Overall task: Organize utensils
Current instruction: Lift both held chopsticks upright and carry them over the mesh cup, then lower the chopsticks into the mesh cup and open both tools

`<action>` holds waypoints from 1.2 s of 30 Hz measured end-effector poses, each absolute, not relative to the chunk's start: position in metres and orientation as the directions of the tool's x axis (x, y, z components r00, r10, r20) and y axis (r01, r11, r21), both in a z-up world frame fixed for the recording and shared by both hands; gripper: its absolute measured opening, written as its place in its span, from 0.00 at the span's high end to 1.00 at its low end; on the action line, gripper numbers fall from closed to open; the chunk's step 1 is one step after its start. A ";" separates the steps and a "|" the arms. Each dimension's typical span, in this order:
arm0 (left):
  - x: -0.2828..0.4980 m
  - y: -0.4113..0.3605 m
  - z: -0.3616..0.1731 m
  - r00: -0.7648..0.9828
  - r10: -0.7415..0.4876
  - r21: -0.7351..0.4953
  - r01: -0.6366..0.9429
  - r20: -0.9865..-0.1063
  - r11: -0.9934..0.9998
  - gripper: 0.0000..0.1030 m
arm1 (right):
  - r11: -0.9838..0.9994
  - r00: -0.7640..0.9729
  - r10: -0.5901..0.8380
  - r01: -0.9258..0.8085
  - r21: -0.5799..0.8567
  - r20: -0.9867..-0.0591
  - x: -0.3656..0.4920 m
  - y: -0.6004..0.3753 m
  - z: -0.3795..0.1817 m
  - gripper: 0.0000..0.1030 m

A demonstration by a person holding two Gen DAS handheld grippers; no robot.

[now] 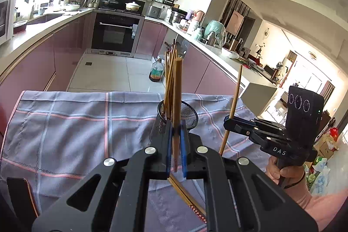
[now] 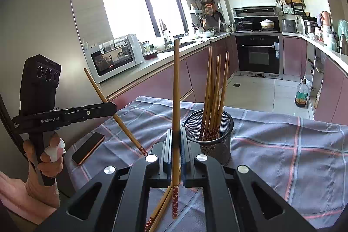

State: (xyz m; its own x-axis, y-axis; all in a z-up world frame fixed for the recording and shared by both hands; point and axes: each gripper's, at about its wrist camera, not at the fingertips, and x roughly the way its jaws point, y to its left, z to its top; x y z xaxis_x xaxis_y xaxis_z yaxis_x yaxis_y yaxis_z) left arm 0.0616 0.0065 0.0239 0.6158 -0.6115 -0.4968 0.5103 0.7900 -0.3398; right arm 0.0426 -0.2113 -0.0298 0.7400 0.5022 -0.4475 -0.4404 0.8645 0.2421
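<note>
My left gripper (image 1: pixel 176 132) is shut on a wooden chopstick (image 1: pixel 178 92) that stands nearly upright in front of the black mesh cup (image 1: pixel 191 115). In the right wrist view the left gripper (image 2: pixel 113 107) holds that chopstick (image 2: pixel 102 94) slanted above the cloth. My right gripper (image 2: pixel 176 136) is shut on a second chopstick (image 2: pixel 176 88), upright just left of the mesh cup (image 2: pixel 215 145). Several chopsticks (image 2: pixel 214 88) stand in the cup. The right gripper (image 1: pixel 228 121) shows at the right of the left wrist view, right of the cup. Two loose chopsticks (image 2: pixel 161 208) lie on the cloth below.
A grey checked cloth (image 2: pixel 282 145) covers the table. A phone (image 2: pixel 88 151) lies on it near the left edge. Behind the table are tiled floor, pink cabinets, an oven (image 2: pixel 257 55) and a bottle (image 2: pixel 302 92) on the floor. A person's hands hold both gripper handles.
</note>
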 end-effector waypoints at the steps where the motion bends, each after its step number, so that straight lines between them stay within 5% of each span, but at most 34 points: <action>1: 0.062 0.007 0.027 0.617 -0.615 -0.343 0.513 -0.491 0.787 0.93 | 0.866 0.743 0.501 -0.440 0.240 -0.445 0.044 -0.212 -0.030 0.95; 36: 0.116 -0.034 0.098 0.700 -0.583 -0.254 0.526 -0.412 0.811 0.93 | 0.910 0.855 0.415 -0.378 0.174 -0.313 0.090 -0.218 0.028 0.95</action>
